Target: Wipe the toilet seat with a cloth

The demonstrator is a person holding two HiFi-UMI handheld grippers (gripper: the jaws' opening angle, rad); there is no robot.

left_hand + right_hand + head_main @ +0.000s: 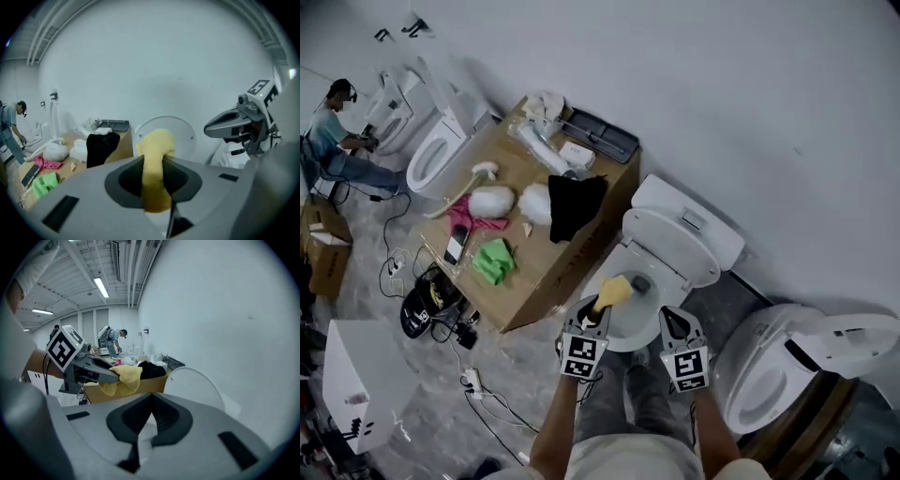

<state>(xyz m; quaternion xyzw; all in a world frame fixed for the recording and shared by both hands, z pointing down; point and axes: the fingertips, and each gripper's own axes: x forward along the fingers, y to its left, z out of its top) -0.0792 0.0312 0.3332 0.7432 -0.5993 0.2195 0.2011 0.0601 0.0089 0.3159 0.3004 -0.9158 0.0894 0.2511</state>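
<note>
1. Left gripper [152,163]: jaws clamped tight on the yellow cloth [157,143]. The cloth is squeezed narrow between them and bunches out past the tips.
2. Right gripper [150,409]: jaws drawn together with nothing between them. It's empty, riding level with the left one and just beside it.
3. Moving outward, the head view puts the cloth out in front of the left gripper, over the left-hand side of the toilet seat [628,343]. No view shows whether it's touching the ring or hanging just above it.
4. Behind the bowl, the lid [183,132] stands raised, white and round, so the seat lies open to both grippers.
5. Step in hand, by my read: the cloth is gripped and brought to the seat, so this is the start of the wipe itself.
6. The next move calls for the bunched end to be pressed down flat onto the ring and then swept round the curve. The clamp has to hold firm so the cloth doesn't drag out, and the right gripper should keep clear of the path.
</note>
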